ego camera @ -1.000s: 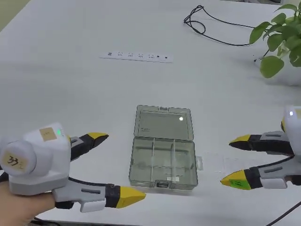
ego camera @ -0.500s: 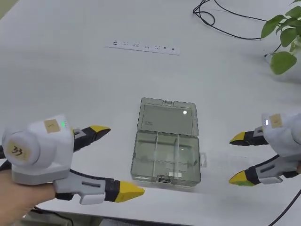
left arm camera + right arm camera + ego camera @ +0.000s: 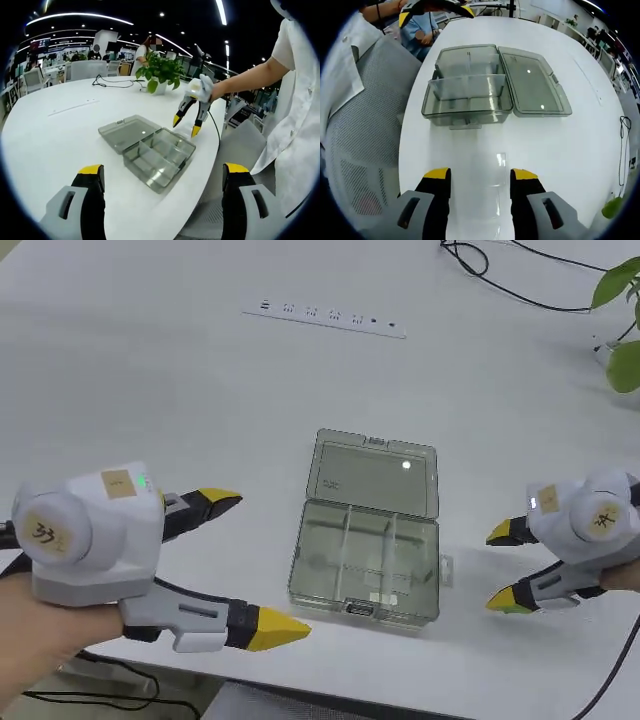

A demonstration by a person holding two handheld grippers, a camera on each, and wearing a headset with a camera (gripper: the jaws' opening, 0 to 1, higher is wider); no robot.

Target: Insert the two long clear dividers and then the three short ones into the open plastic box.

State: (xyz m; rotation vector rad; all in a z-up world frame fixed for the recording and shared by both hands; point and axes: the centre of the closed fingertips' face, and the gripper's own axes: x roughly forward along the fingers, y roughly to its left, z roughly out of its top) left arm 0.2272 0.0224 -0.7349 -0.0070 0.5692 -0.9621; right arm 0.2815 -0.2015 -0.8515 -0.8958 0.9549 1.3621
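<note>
Both empty | my left gripper (image 3: 270, 564) spread wide, right gripper (image 3: 490, 571) narrower but apart | open plastic box (image 3: 362, 608) on table (image 3: 200, 390) between them, touching neither | clear dividers (image 3: 346, 542) stand inside.

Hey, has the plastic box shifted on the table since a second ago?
No. The plastic box keeps its spot below the power strip; the camera moved.
</note>
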